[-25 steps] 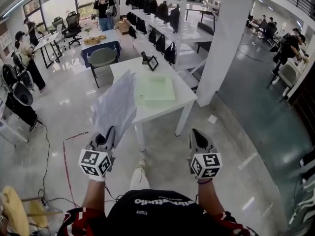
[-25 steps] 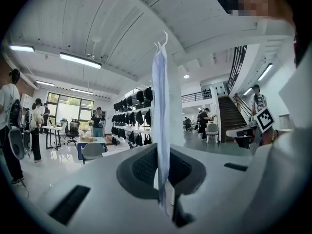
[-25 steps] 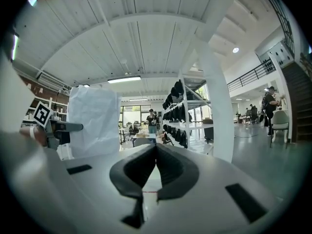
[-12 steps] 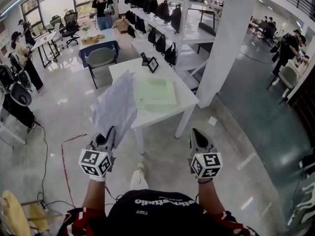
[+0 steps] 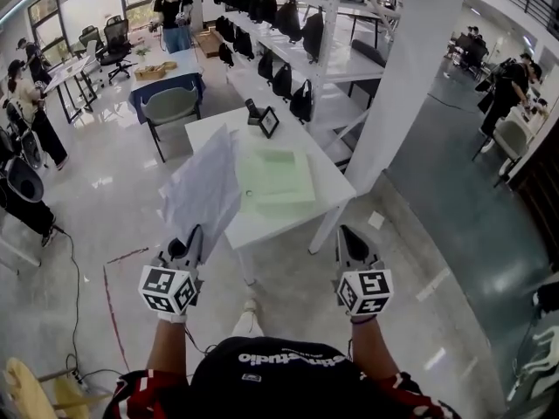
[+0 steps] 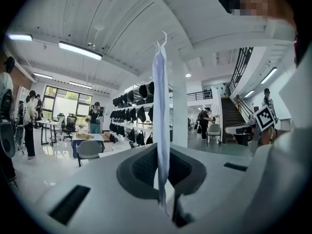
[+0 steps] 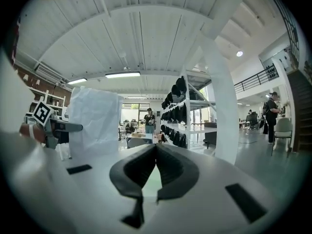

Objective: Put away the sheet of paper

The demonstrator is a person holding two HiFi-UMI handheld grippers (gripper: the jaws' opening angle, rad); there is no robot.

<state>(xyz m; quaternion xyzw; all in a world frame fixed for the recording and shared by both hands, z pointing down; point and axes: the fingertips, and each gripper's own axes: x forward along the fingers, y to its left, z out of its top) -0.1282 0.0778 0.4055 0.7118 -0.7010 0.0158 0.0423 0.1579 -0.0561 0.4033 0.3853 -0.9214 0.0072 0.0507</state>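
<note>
A white sheet of paper [image 5: 203, 186] stands upright in my left gripper [image 5: 194, 236], which is shut on its lower edge. In the left gripper view the paper [image 6: 161, 121] shows edge-on, rising from between the dark pads [image 6: 141, 167]. My right gripper [image 5: 347, 236] is held level at the same height, shut with nothing in it; its jaws [image 7: 156, 152] meet at the tips. From the right gripper view the paper [image 7: 95, 126] hangs to the left. Ahead stands a white table [image 5: 327, 190] with a pale green folder [image 5: 275, 175] lying on it.
A small framed stand and a dark object [image 5: 266, 120] sit at the table's far end, with a grey chair [image 5: 170, 107] behind. Shelves of black bags [image 5: 301, 33] and a white column [image 5: 402, 68] rise to the right. People stand at desks at far left.
The table and green folder have drawn closer and lower in the head view as I walk forward. Both grippers keep their pose, and the paper stays gripped.
</note>
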